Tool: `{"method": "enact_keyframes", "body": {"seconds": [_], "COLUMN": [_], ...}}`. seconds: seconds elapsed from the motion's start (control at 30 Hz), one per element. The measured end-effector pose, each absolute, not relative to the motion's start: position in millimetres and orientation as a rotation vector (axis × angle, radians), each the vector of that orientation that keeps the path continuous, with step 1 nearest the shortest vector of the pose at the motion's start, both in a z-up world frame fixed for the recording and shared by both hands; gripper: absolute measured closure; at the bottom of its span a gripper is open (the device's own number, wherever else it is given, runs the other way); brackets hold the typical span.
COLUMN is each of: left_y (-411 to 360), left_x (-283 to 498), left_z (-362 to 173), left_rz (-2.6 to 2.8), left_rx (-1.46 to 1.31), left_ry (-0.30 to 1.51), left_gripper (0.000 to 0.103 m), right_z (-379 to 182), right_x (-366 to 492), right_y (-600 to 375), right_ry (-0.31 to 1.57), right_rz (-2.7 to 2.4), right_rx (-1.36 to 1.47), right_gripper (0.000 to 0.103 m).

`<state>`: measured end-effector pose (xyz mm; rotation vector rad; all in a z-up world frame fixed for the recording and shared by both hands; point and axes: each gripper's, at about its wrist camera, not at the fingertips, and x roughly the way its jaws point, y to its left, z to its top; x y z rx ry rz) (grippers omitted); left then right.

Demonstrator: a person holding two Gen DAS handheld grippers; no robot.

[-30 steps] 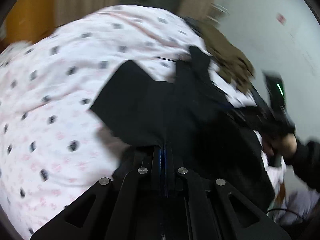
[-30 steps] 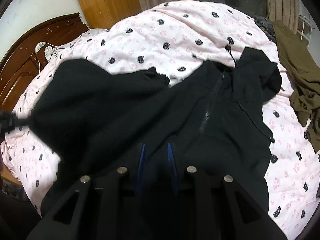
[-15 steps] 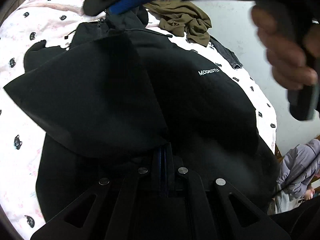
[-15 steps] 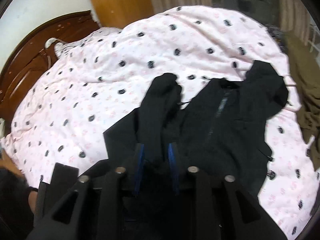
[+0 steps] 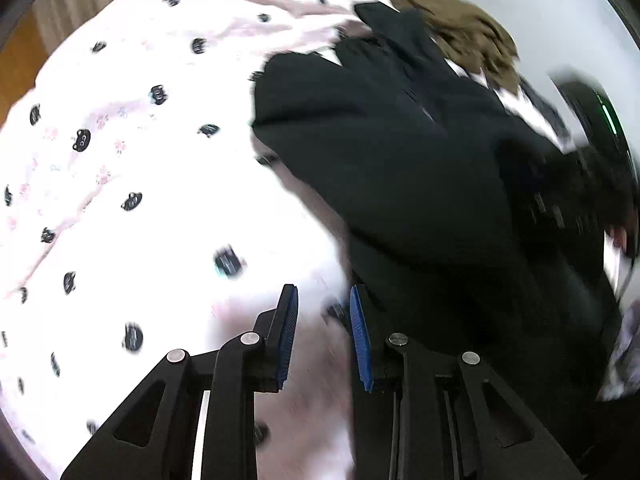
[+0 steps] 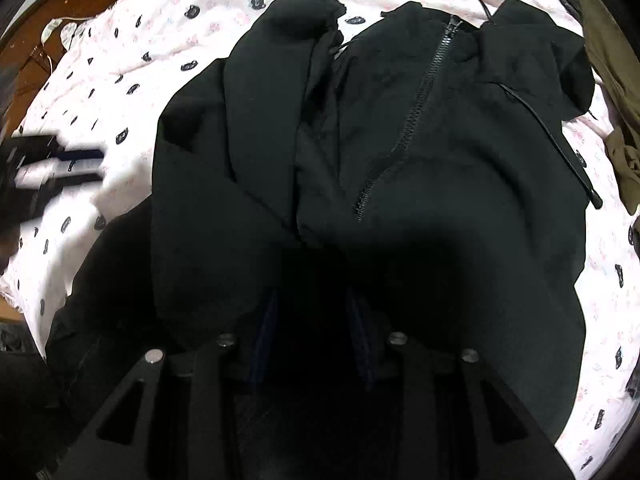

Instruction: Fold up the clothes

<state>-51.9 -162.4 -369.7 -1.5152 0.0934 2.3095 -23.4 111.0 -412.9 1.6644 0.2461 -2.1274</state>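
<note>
A black zip-up hooded jacket (image 6: 420,160) lies on the bed, its left side and sleeve (image 6: 256,128) folded inward beside the zipper (image 6: 416,112). My right gripper (image 6: 314,316) hovers low over the jacket's lower part. Its jaws stand apart and are closing, with dark fabric in the gap; no pad visibly presses on it. My left gripper (image 5: 322,320) is beside the jacket (image 5: 400,160), over the bedspread (image 5: 120,160). Its jaws are opening and hold nothing. It shows as a blur at the left of the right wrist view.
The bedspread (image 6: 140,40) is pale pink with black cat faces. An olive garment (image 5: 452,24) lies crumpled past the jacket's hood, also at the right edge (image 6: 616,80). A wooden headboard (image 6: 36,52) stands at the far left. A white wall (image 5: 540,20) borders the bed.
The left gripper let go of the black fabric, opened, and swung off the jacket onto the bedspread. The jacket's raised side now lies folded over. The right gripper sank closer to the jacket.
</note>
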Motion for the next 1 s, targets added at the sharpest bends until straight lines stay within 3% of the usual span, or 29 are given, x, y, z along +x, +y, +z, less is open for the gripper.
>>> {"method": "enact_keyframes", "body": {"seconds": [0.13,0.3,0.8,0.87,0.93,1.0], "left_y": [-171.6,-168.4,-171.8,-163.5,-157.3,-152.5], "left_x": [-113.5,-175.2,-250.3,-252.0,-253.3,-251.6], "left_z": [-378.5,-392.5,-433.6,-436.7,-440.9,-440.3], "left_rz": [2.262,2.193,1.945,1.925,1.909,1.901], "left_rx": [-1.487,-1.482,-1.479,-1.477,-1.494,-1.481], "left_ry": [0.004,-0.036,-0.183,-0.168,-0.159,-0.172], "left_gripper": [0.067,0.064,0.064,0.069,0.097,0.100], "right_z": [-418.1,-418.0,-409.5,-404.6,-398.1,-394.6], "right_x": [-15.4,-9.7,24.5,29.4,28.4,33.9], "right_y": [114.3,125.6,165.5,167.8,169.8,170.3], "right_ry": [0.279,0.221,0.128,0.120,0.122,0.139], "right_rz": [-2.138,-2.138,-2.172,-2.186,-2.198,-2.205], "right_rx": [1.632,1.615,1.560,1.555,1.554,1.557], "right_gripper": [0.068,0.068,0.068,0.068,0.068,0.068]}}
